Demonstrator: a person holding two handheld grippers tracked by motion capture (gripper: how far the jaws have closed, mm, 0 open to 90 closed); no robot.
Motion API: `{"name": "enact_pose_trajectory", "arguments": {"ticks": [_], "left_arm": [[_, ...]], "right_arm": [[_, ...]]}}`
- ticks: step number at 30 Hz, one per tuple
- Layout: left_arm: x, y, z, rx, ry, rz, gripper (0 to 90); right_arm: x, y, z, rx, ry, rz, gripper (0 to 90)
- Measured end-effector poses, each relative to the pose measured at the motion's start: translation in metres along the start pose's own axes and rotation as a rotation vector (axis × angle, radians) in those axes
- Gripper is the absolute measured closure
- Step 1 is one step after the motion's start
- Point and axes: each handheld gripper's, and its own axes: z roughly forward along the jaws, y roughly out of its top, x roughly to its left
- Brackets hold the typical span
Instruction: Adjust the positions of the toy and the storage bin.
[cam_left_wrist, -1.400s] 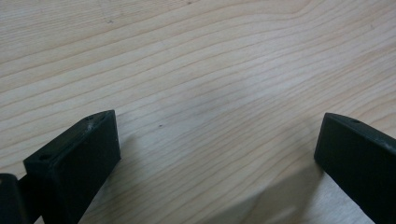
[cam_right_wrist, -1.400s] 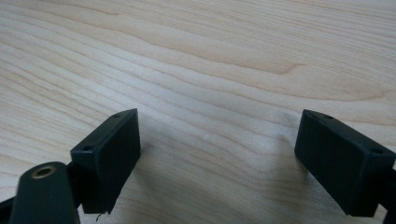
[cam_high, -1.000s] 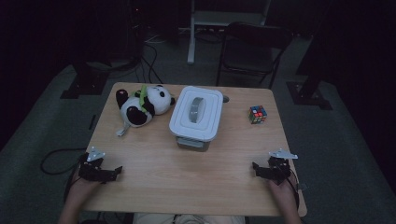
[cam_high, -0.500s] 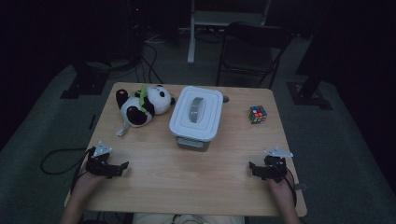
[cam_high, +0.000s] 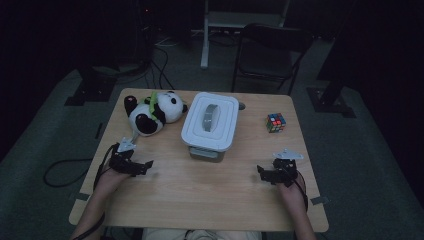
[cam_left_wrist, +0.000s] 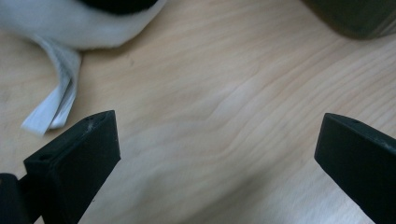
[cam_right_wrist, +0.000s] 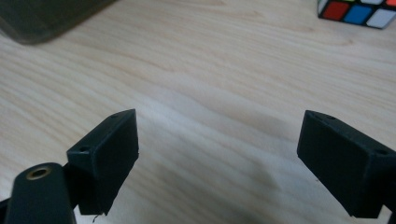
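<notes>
On the bench, the left gripper gapes wide near the plush panda; the right gripper gapes wide, empty, below the puzzle cube.

My worktop is pale wood with a plain grain, square-cornered, standing on a grey floor. The room around me is dim, and its far side falls into near black. Beyond the worktop's far edge, straight ahead of me, stands a dark chair, and next to it a pale metal frame leg. Black cables run over the floor ahead to my left, near a dark stand foot. Another dark stand foot sits ahead to my right.
</notes>
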Motion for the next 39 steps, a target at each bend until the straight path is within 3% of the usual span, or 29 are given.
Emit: {"name": "enact_pose_trajectory", "arguments": {"ticks": [6, 17, 33, 39], "left_arm": [[-0.008, 0.015, 0.011, -0.022, -0.019, -0.003, 0.8], [-0.021, 0.042, 0.035, -0.039, -0.036, 0.032, 0.8], [-0.034, 0.07, 0.066, -0.052, 0.004, 0.075, 0.9], [-0.037, 0.077, 0.076, -0.059, 0.003, 0.064, 0.8]], "right_arm": [[0.003, 0.009, 0.011, -0.009, 0.018, -0.001, 12.6], [0.009, 0.022, 0.029, -0.023, 0.04, -0.009, 12.6], [0.015, 0.048, 0.052, -0.042, 0.058, -0.017, 12.6], [0.016, 0.057, 0.061, -0.045, 0.075, -0.009, 12.7]]}}
